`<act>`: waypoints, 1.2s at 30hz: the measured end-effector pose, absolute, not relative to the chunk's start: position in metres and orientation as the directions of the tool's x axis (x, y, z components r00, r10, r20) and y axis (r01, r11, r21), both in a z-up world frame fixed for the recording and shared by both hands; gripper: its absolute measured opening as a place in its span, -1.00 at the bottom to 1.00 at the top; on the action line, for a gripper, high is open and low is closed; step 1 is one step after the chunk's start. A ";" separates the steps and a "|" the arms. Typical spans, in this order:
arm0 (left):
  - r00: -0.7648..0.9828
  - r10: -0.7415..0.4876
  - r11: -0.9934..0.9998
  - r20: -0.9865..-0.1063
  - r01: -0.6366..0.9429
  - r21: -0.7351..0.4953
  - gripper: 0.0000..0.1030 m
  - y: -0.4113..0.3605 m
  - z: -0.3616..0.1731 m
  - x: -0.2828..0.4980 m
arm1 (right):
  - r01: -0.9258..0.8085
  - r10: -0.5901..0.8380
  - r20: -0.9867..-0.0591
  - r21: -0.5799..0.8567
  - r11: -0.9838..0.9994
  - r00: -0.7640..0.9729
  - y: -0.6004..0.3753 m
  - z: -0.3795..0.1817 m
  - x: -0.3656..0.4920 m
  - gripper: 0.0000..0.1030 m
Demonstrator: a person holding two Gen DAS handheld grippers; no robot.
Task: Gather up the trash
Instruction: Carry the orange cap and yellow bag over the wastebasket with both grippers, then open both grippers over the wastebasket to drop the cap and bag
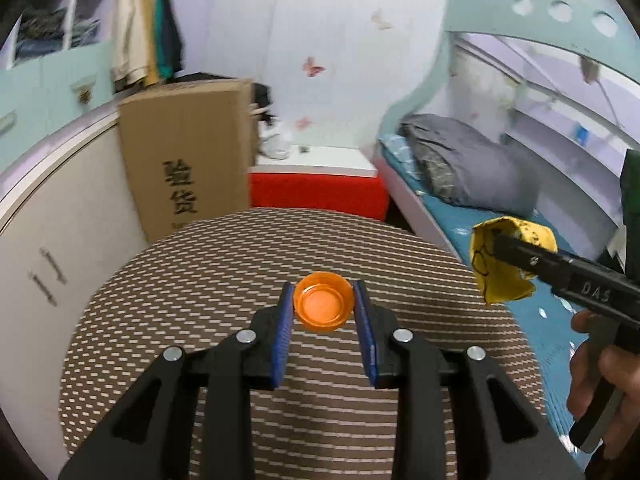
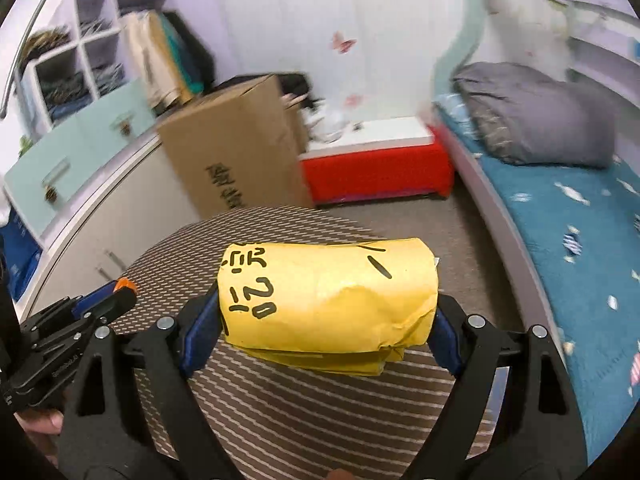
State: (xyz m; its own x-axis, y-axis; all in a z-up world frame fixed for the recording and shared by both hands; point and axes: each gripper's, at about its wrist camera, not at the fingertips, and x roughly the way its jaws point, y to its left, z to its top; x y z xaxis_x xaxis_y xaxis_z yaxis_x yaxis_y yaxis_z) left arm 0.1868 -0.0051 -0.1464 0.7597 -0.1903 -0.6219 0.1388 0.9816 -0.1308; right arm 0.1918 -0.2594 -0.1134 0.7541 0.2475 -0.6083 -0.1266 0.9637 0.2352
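Note:
An orange bottle cap [image 1: 322, 310], hollow side toward the camera, sits between the blue pads of my left gripper [image 1: 323, 300], which is shut on it above the round table with the brown woven mat [image 1: 192, 280]. My right gripper [image 2: 326, 308] is shut on a folded yellow paper bundle [image 2: 328, 288] with black marker writing, its pads pressing both ends. In the left wrist view that bundle [image 1: 490, 284] hangs off the table's right side in the right gripper [image 1: 500, 252]. The right wrist view shows the left gripper [image 2: 124, 288] low at the left with the cap's orange edge [image 2: 125, 282].
A tall cardboard box [image 1: 188, 152] stands behind the table beside a white cabinet [image 1: 60, 220]. A red box with a white top [image 1: 316, 192] sits at the far wall. A bed with a blue sheet [image 2: 580, 240] and grey pillow [image 1: 464, 160] runs along the right.

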 end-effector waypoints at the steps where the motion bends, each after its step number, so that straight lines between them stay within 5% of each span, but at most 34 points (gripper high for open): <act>1: 0.755 -0.209 0.978 -0.621 0.166 -0.127 -0.44 -0.021 -0.144 0.185 | -0.105 0.233 -0.605 0.239 0.965 0.761 -0.273 -0.113 0.187 0.63; 14: 0.662 -0.362 0.911 -0.656 0.400 -0.099 -0.44 -0.165 -0.153 0.176 | 0.227 0.035 -0.701 0.278 0.933 0.713 -0.448 -0.186 0.153 0.63; 27: 0.590 -0.407 0.856 -0.698 0.513 -0.066 -0.44 -0.254 -0.171 0.197 | 0.370 0.086 -0.839 0.326 0.870 0.537 -0.518 -0.313 0.190 0.65; 31: 0.554 -0.410 0.840 -0.724 0.540 -0.062 -0.44 -0.283 -0.183 0.209 | 0.411 0.116 -0.875 0.334 0.848 0.471 -0.534 -0.352 0.199 0.87; 36: 0.505 -0.416 0.814 -0.757 0.577 -0.062 -0.44 -0.317 -0.202 0.220 | 0.433 0.113 -0.864 0.355 0.828 0.491 -0.550 -0.358 0.194 0.88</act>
State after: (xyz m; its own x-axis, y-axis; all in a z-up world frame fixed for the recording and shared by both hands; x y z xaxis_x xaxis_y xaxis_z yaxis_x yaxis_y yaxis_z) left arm 0.2201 -0.3174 -0.2019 0.5049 -0.4155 -0.7566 0.5774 0.8141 -0.0618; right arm 0.1940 -0.5504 -0.3583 0.4914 0.1132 -0.8636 0.4333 0.8283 0.3551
